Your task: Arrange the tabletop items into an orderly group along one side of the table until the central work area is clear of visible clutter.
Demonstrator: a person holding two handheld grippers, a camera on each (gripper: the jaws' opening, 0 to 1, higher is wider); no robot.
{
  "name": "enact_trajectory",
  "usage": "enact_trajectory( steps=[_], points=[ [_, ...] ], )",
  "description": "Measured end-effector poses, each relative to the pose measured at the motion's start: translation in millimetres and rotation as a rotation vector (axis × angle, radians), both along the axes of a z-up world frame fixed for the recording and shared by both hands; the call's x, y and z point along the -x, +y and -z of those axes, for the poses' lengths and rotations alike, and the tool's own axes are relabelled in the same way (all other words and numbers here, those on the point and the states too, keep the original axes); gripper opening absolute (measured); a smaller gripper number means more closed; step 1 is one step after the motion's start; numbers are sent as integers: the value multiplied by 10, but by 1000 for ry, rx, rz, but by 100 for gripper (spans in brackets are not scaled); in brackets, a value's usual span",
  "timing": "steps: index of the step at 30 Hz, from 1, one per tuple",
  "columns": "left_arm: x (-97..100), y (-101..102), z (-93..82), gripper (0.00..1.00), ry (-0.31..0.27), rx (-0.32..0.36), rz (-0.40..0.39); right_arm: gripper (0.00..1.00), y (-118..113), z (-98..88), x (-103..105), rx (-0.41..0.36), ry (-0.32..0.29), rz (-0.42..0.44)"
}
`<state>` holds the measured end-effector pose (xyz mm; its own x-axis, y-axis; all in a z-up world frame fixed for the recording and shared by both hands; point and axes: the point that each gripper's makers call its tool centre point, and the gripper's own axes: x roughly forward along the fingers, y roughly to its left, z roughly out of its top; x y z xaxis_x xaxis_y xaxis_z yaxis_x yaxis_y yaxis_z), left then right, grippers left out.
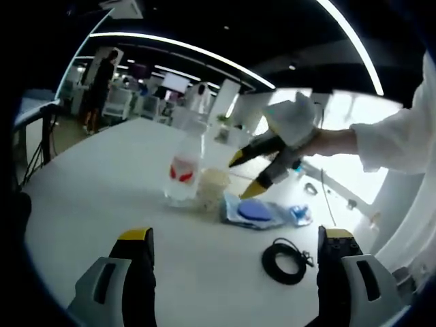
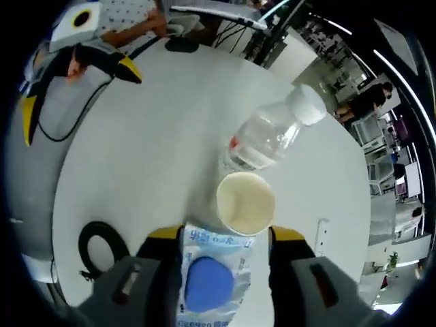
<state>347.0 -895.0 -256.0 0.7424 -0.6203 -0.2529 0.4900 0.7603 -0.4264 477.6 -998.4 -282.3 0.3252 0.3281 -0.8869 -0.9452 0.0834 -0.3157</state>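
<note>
A clear water bottle (image 1: 184,170) with a red label stands on the white table (image 1: 102,177), touching a cream paper cup (image 1: 212,185). Right of the cup lies a blue sealed packet (image 1: 255,212). My right gripper (image 1: 242,177), held in a hand, hovers open just above the packet and cup. From above, in the right gripper view, the packet (image 2: 211,276) lies between my right gripper's (image 2: 225,238) spread jaws, with the cup (image 2: 245,202) and the bottle (image 2: 269,136) beyond. My left gripper (image 1: 236,235) is open and holds nothing; it also shows far off (image 2: 78,94).
A black cable coil (image 1: 283,262) (image 2: 102,245) lies near the table's edge beside the packet. A thin wire (image 2: 75,122) runs over the table toward the left gripper. People stand in the background (image 1: 99,82), well away from the table.
</note>
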Motion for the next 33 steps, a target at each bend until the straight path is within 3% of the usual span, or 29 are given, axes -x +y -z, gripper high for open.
enact_trajectory(
  steps=[16, 22, 33],
  points=[
    [46, -112, 87, 96, 25, -27, 34, 56, -380, -39, 66, -82, 4, 141],
    [50, -121, 108, 96, 30, -32, 34, 56, -512, -88, 107, -145, 25, 222],
    [71, -184, 163, 96, 43, -60, 53, 55, -724, -117, 247, -183, 21, 277]
  ],
)
